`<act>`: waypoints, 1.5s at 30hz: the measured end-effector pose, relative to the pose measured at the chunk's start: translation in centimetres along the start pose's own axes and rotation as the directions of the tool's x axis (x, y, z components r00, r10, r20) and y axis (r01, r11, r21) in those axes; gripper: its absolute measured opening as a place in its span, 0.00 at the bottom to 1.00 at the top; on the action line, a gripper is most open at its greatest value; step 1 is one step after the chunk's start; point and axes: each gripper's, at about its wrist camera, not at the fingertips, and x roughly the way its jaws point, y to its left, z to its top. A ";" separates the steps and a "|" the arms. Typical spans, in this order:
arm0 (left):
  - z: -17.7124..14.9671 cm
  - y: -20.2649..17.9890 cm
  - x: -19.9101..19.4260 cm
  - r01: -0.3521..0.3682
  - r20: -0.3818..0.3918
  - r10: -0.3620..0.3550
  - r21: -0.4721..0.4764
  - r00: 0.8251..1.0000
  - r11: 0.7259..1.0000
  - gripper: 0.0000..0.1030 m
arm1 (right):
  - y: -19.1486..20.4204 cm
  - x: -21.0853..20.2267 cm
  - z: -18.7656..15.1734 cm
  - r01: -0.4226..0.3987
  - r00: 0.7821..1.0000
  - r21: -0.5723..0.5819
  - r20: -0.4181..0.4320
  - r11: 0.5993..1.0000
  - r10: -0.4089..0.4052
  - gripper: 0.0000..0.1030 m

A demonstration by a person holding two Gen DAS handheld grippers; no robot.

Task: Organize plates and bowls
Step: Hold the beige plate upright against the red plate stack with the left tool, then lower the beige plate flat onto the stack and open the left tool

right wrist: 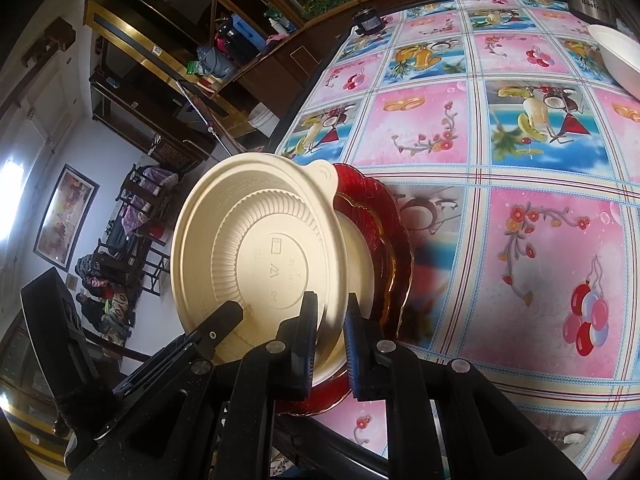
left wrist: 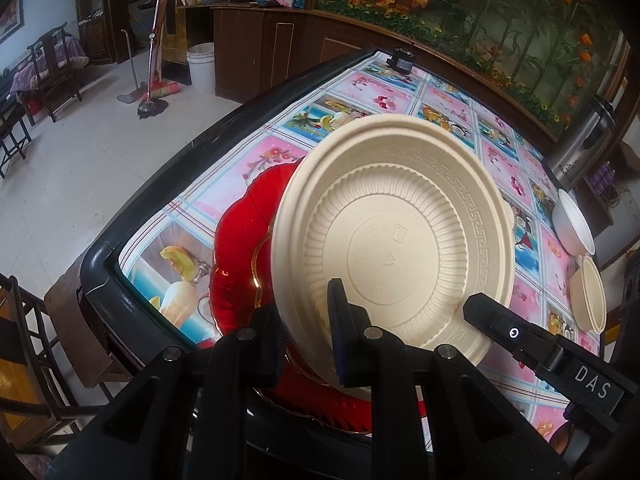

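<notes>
A round cream-coloured plastic plate (left wrist: 400,232) with a ribbed well, a key-pattern band around its rim and a small tab handle is held tilted above the near corner of the table, its face turned toward both cameras. Just beneath it lies a red scalloped glass plate (left wrist: 240,248) with a thin gold edge, and in the right wrist view a second pale dish (right wrist: 360,252) rests inside that red plate, behind the lifted one.

The left gripper (left wrist: 308,336) has its jaws nearly closed, pinching the lower rim of the cream plate between the blue-ribbed pads. The right gripper (right wrist: 330,344) pinches the same plate's rim at another spot, its jaws also drawn close together with the thin rim between them. Each view shows the other tool's black finger lying against the plate's face.

The table (left wrist: 132,304) has a dark raised border and is covered by a glossy cloth (right wrist: 540,240) printed with pink and blue squares of fruit, drinks and flowers. Well apart, toward the far right edge, stand a white bowl (left wrist: 572,220) and a smaller cream bowl (left wrist: 588,296), close together. A steel thermos (left wrist: 584,140) stands behind them. A small black device (left wrist: 402,60) sits at the table's far edge. Beyond, a white bucket (left wrist: 200,66) and a mop (left wrist: 154,96) stand on the pale tiled floor.
</notes>
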 end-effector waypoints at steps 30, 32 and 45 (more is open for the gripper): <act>0.5 0.0 -3.0 -0.041 0.094 0.045 -0.038 0.995 0.998 0.65 | -1.1 -2.8 -0.3 -0.089 0.994 0.085 0.068 0.992 0.083 0.75; 0.7 -0.4 -3.3 -0.041 0.104 0.044 -0.030 0.994 0.999 0.70 | -1.6 -3.2 -0.4 -0.105 0.992 0.110 0.081 0.988 0.097 0.82; 1.5 -4.5 -5.2 -0.008 0.163 -0.001 0.054 0.987 0.998 0.72 | -5.3 -6.6 0.4 -0.149 0.980 0.221 0.160 0.964 0.114 1.00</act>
